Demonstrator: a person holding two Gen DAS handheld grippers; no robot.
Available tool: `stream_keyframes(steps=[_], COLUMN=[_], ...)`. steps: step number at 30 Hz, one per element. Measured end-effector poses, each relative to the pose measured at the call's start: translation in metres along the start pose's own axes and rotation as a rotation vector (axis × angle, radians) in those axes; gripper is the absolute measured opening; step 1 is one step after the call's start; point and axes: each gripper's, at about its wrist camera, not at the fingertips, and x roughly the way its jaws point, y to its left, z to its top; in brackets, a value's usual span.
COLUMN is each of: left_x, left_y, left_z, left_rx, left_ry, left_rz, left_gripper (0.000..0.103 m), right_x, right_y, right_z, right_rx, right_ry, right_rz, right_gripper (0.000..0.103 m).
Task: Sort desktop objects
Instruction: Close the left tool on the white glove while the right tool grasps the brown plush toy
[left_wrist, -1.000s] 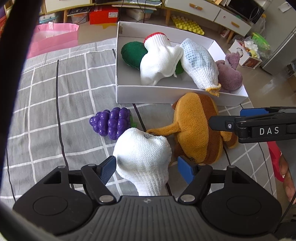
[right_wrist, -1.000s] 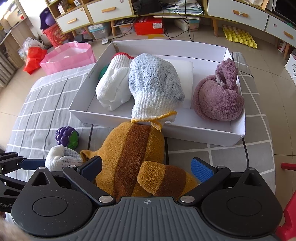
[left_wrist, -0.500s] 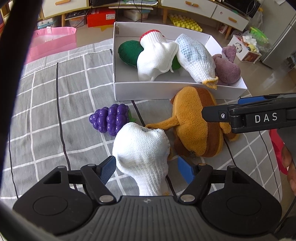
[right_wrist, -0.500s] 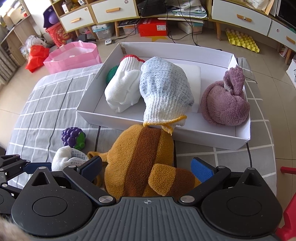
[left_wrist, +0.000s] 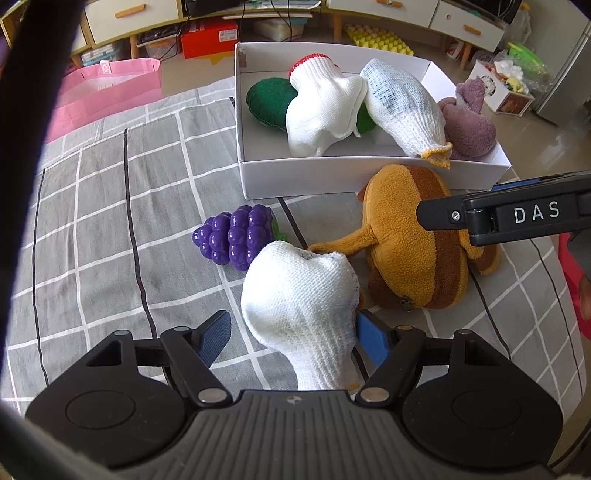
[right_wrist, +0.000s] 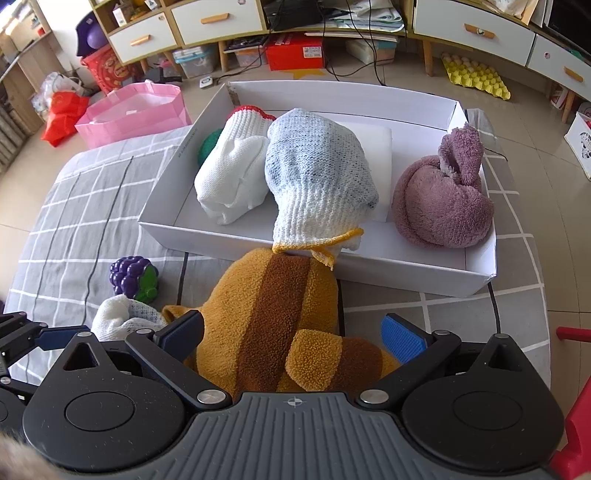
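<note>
- White knitted glove (left_wrist: 306, 314), bunched into a soft lump, lies nearest on the grey checked cloth (left_wrist: 96, 221); the left gripper (left_wrist: 291, 332) straddles it, jaws partly open, right pad touching the knit, left pad apart from it, so no grip is made yet.
- Tan-and-brown striped plush toy (right_wrist: 273, 317) lies just right of the glove; the right gripper (right_wrist: 291, 332) brackets it with jaws wide, the left pad against the fleece, the right pad clear of it.
- Purple plastic bunch of grapes (left_wrist: 236, 236) sits beyond the glove on the left, close to it, untouched.
- White cardboard box (left_wrist: 332, 181) stands farther back and already holds a red-cuffed white glove (left_wrist: 317, 110), a grey-flecked yellow-cuffed glove (left_wrist: 402, 107), a green felt piece (left_wrist: 267, 99) and a mauve plush bundle (right_wrist: 443, 199).
- Step in hand, as judged: both claws are poised to pick up. Three items remain outside the box.
- Next move calls for closing firmly on each soft body, lifting clear of the near box wall, then releasing inside; the yellow cuff overhanging that wall may snag.
</note>
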Motion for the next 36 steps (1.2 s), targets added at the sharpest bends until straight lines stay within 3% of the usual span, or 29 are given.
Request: stream_keyframes(steps=[12, 36], left_x=[0.005, 0.01], left_y=[0.002, 0.01], left_z=[-0.007, -0.02], left_rx=[-0.002, -0.042], left_ry=[-0.01, -0.026], left_rz=[0.01, 0.05], left_gripper=[0.081, 0.09], right_x=[0.017, 0.041], right_y=[0.016, 0.03], right_z=[0.004, 0.004], right_rx=[-0.022, -0.052], right_ry=[0.02, 0.067], right_rz=[-0.028, -0.073], right_gripper=[0.102, 0.102])
